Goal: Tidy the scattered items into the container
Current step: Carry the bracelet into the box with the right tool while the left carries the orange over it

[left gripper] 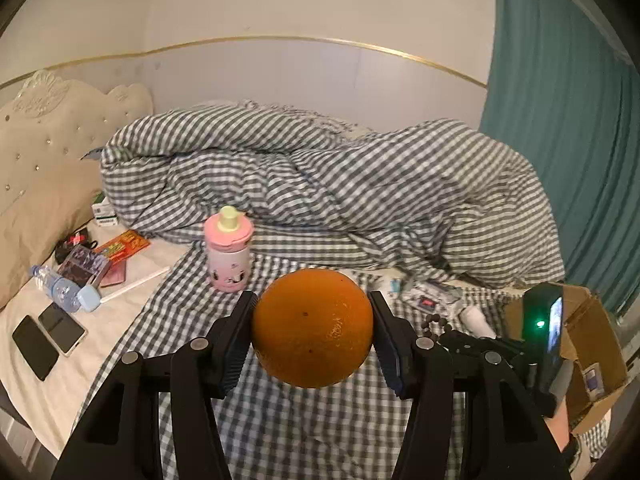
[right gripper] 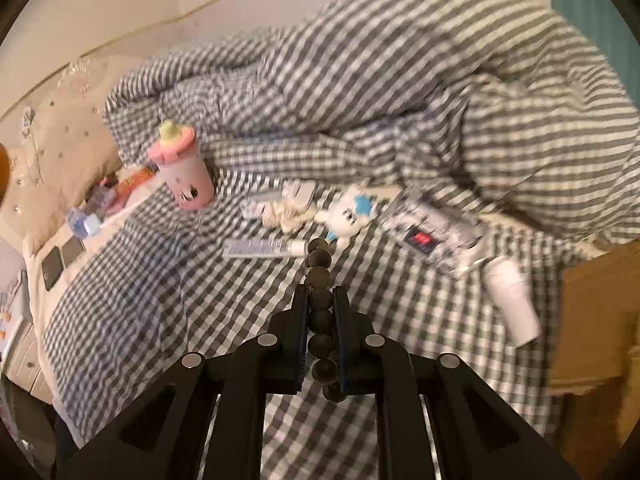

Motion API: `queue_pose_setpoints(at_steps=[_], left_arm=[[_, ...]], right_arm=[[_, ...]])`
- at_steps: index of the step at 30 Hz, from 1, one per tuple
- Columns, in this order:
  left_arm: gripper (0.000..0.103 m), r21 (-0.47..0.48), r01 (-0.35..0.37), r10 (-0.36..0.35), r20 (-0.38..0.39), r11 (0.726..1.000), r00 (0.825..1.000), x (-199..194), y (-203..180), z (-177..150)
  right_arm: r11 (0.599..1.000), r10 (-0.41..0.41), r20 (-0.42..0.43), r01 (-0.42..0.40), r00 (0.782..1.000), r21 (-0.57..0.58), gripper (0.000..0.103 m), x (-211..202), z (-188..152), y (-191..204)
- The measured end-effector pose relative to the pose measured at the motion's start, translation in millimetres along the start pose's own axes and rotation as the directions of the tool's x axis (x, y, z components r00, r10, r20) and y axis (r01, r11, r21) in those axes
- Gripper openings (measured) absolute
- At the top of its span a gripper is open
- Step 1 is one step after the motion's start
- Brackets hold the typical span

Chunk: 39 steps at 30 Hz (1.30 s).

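Observation:
My left gripper (left gripper: pixel 312 312) is shut on an orange (left gripper: pixel 312 328) and holds it above the checked bedsheet. My right gripper (right gripper: pixel 320 296) is shut on a string of dark round beads (right gripper: pixel 320 304), lifted above the sheet; the beads also show in the left wrist view (left gripper: pixel 434 324). The cardboard box (left gripper: pixel 592 344) stands at the bed's right edge, and appears in the right wrist view (right gripper: pixel 596 312). Scattered on the sheet are a pink cartoon cup (right gripper: pixel 182 168), a tube (right gripper: pixel 264 249), a white plush toy (right gripper: pixel 348 216), a packet (right gripper: pixel 432 236) and a white bottle (right gripper: pixel 514 300).
A rumpled checked duvet (left gripper: pixel 320 184) fills the back of the bed. At the left lie two phones (left gripper: pixel 48 334), a water bottle (left gripper: pixel 64 290), snack packets (left gripper: pixel 124 244) and a padded headboard (left gripper: pixel 44 160). A teal curtain (left gripper: pixel 560 80) hangs at the right.

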<state>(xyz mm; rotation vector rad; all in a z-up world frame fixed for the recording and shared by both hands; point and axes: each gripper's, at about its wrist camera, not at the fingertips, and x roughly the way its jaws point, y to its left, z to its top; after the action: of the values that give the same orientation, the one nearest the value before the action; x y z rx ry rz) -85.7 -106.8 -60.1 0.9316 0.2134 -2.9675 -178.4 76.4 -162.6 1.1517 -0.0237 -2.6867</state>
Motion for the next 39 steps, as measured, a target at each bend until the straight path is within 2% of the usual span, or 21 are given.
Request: queue_pose_setpoints(at_steps=[10,16,23,27,34,39], left_arm=[[0.056,0.048,0.058,-0.06,0.048,0.997,0.997,-27.5,-54.2,3.5],[0.056,0.079,0.099,-0.104,0.072,0.992,0.992,-41.5,-90.3,4.4],[0.056,0.124,0.161,-0.172,0.085,0.979,0.981,-53.9,-138.2,2.7],[0.056,0.155,0.205,-0.221,0.09,0.966,0.971,-59.1,-170.0,3.8],[0.056,0.198,0.269,-0.291,0.093,0.943,0.952,-66.0,-219.7,5.7],[0.056,0.223,0.309,-0.334,0.084,0.925,0.939,-66.9,-252.7,1.8]], right_arm=[[0.998,-0.054,0.16,0.05,0.986,0.023,0.011,-105.3,1.8,-24.1],[0.995,-0.096,0.237,0.088,0.967,0.046,0.011,-164.7,-2.8,-38.0],[0.984,-0.175,0.324,0.157,0.93,0.08,0.011,-236.0,-13.8,-59.1],[0.975,-0.221,0.355,0.194,0.908,0.109,0.011,-271.7,-20.8,-75.9],[0.943,-0.333,0.39,0.292,0.858,0.161,0.011,-327.1,-36.1,-105.4],[0.927,-0.372,0.366,0.319,0.853,0.199,0.011,-338.6,-48.8,-129.9]])
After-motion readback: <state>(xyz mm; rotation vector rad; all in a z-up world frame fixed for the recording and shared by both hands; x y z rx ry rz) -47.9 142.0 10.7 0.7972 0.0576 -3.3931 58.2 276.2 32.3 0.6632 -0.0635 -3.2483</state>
